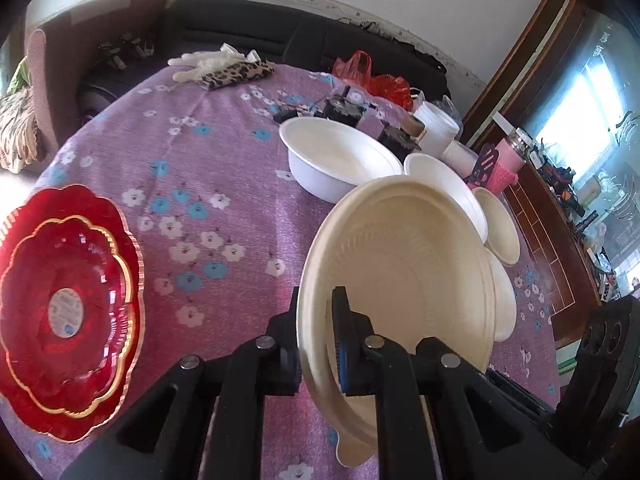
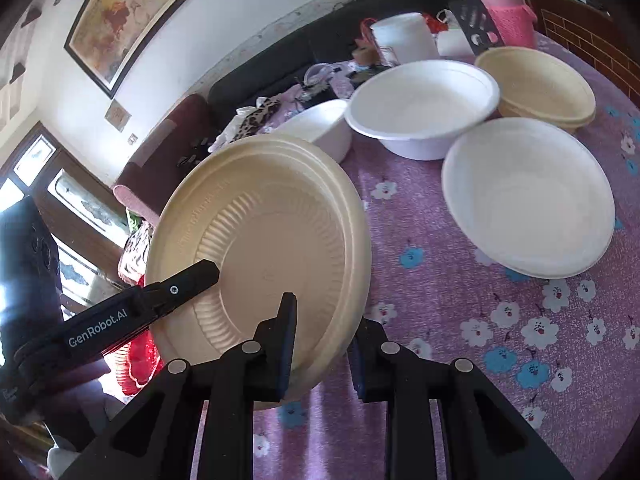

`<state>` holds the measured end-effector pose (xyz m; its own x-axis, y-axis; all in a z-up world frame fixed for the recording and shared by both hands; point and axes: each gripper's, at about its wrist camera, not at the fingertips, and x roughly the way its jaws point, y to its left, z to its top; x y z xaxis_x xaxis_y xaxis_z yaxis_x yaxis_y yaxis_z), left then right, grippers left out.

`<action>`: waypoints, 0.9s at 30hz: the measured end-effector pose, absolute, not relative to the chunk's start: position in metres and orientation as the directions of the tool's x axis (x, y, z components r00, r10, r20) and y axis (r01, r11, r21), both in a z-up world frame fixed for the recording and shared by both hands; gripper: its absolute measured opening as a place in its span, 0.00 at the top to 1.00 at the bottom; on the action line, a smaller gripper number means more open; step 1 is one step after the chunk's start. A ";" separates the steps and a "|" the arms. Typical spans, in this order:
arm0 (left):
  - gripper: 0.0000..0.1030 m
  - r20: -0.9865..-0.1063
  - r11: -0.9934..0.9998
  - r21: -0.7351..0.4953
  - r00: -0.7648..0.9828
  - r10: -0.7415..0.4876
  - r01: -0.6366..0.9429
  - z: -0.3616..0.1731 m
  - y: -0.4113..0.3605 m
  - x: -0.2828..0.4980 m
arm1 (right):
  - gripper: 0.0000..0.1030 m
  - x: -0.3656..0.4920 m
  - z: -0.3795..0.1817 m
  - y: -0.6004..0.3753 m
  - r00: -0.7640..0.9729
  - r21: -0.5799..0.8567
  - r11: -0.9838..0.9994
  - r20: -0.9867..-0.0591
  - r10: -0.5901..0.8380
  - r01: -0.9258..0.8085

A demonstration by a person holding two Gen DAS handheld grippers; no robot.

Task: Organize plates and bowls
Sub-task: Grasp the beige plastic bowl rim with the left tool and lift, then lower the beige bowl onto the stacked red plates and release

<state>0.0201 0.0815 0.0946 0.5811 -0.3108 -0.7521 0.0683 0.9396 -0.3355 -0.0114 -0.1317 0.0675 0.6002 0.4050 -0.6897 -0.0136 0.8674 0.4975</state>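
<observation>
A cream ribbed plate (image 1: 400, 264) hangs tilted on edge above the purple flowered tablecloth (image 1: 208, 152). My left gripper (image 1: 318, 294) is shut on its near rim, one finger on each face. In the right wrist view the same cream plate (image 2: 272, 216) has its lower rim between the pads of my right gripper (image 2: 325, 314), which is shut on it. The left gripper (image 2: 200, 276) shows there gripping the plate's left side. On the table stand a white bowl (image 2: 420, 108), a second white bowl (image 2: 320, 128), a white plate (image 2: 528, 196) and a cream bowl (image 2: 540, 88).
Two stacked red scalloped plates (image 1: 68, 308) lie at the table's left edge. At the back of the table are white cups (image 1: 436, 128), a pink bottle (image 1: 508, 160), a red bag (image 1: 372, 76), a leopard-print pouch (image 1: 236, 74) and small clutter. A dark sofa (image 1: 248, 24) stands behind.
</observation>
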 end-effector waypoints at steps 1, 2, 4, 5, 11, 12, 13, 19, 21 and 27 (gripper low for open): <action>0.89 -0.742 0.943 -0.329 0.601 -0.296 0.059 0.100 0.090 0.013 | 0.75 -0.013 0.073 -0.123 0.600 0.493 0.870 -0.685 0.413 -0.036; 0.89 -0.734 0.946 -0.321 0.619 -0.280 0.048 0.105 0.099 0.007 | 0.75 -0.015 0.079 -0.115 0.598 0.487 0.871 -0.682 0.421 -0.059; 0.88 -0.722 0.952 -0.305 0.647 -0.245 0.020 0.114 0.119 -0.005 | 0.75 -0.016 0.089 -0.092 0.591 0.471 0.876 -0.678 0.437 -0.106; 0.88 -0.717 0.956 -0.294 0.660 -0.224 0.004 0.117 0.129 -0.010 | 0.75 -0.016 0.093 -0.081 0.585 0.464 0.877 -0.678 0.444 -0.127; 0.88 -0.713 0.957 -0.262 0.693 -0.108 -0.121 0.121 0.200 -0.025 | 0.75 -0.009 0.102 0.000 0.525 0.436 0.865 -0.690 0.498 -0.248; 0.88 -0.719 0.953 -0.266 0.688 -0.096 -0.145 0.118 0.213 -0.025 | 0.75 -0.006 0.100 0.014 0.511 0.430 0.864 -0.698 0.502 -0.262; 0.88 -0.726 0.949 -0.268 0.683 -0.084 -0.168 0.113 0.224 -0.025 | 0.75 -0.004 0.097 0.027 0.496 0.423 0.864 -0.707 0.504 -0.274; 0.88 -0.776 0.925 -0.278 0.628 -0.058 -0.258 0.077 0.270 -0.015 | 0.75 0.013 0.068 0.087 0.418 0.375 0.875 -0.773 0.477 -0.307; 0.88 -0.790 0.920 -0.281 0.610 -0.060 -0.273 0.067 0.276 -0.009 | 0.75 0.019 0.060 0.098 0.404 0.366 0.880 -0.787 0.466 -0.303; 0.88 -0.815 0.914 -0.280 0.576 -0.065 -0.293 0.047 0.287 0.002 | 0.75 0.034 0.046 0.113 0.384 0.338 0.894 -0.815 0.434 -0.295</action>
